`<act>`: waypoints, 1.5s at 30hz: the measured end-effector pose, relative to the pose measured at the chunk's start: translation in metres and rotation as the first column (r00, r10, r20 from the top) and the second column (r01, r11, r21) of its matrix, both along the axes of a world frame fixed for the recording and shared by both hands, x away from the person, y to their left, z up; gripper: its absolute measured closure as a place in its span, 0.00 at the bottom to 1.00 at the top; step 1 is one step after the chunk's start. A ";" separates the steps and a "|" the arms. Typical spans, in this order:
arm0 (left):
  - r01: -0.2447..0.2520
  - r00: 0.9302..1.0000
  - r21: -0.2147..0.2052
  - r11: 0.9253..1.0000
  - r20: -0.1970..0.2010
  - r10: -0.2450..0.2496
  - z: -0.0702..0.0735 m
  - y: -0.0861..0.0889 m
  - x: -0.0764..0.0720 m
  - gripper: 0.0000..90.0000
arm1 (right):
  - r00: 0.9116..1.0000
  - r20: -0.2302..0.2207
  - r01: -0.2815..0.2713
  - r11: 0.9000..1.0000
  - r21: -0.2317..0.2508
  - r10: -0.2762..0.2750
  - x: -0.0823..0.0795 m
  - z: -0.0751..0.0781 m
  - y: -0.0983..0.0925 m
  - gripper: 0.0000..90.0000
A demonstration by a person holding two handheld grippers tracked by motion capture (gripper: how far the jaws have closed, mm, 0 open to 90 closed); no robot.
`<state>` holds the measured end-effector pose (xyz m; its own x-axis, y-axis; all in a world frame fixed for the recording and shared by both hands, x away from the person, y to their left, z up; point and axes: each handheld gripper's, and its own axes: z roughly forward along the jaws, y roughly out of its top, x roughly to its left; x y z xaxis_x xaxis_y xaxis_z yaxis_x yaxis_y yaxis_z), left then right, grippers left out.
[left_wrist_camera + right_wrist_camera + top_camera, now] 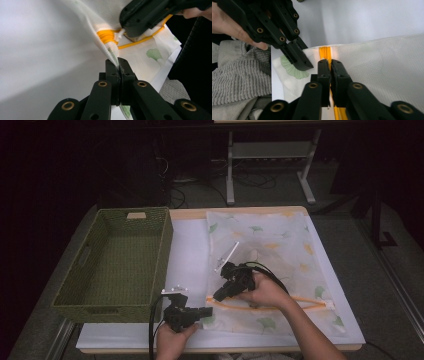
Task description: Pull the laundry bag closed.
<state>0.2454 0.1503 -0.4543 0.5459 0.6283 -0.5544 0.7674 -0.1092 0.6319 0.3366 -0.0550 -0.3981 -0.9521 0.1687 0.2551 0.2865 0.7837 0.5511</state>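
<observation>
**A:** What do the containers hold?

**B:** The olive-green woven basket (pixel 116 262), well to the left of both grippers, shows a bare floor. The white mesh zip bag printed with green and yellow leaves (pixel 272 245) lies flat on the white table sheet (pixel 187 255); a pale shape shows faintly through its mesh, too dim to identify.

**A:** How are the hands posed?

**B:** The left hand (pixel 170 337) holds the left gripper (pixel 206 311) level, pointing right at the bag's near-left corner. The right hand (pixel 265 290) angles the right gripper (pixel 218 296) down and leftward.

**A:** And the bag relative to the jaws?

**B:** The left gripper's (pixel 119 65) jaws are pressed together, pinching the bag's corner fabric just below the orange zipper (pixel 108 35). The right gripper's (pixel 330 65) jaws have clamped onto the orange zipper (pixel 325 52) at its left end, just beside the left gripper.
</observation>
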 end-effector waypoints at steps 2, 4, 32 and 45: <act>0.004 1.000 -0.008 1.000 -0.002 -0.004 -0.001 0.000 0.000 0.98 | 1.000 0.003 -0.002 1.000 0.001 0.002 -0.001 0.000 0.001 0.96; 0.011 1.000 -0.013 1.000 -0.007 -0.011 -0.001 -0.001 0.001 0.98 | 1.000 -0.004 -0.006 1.000 0.013 0.006 -0.001 0.000 0.002 0.95; -0.084 0.996 -0.066 0.994 0.009 0.085 0.002 -0.001 0.006 0.98 | 0.999 -0.039 0.023 1.000 0.021 -0.022 -0.006 -0.002 -0.009 0.88; -0.048 0.999 -0.074 0.996 -0.001 0.048 0.001 -0.006 0.005 0.98 | 0.998 -0.047 0.042 0.998 0.050 -0.039 -0.006 0.001 -0.011 0.91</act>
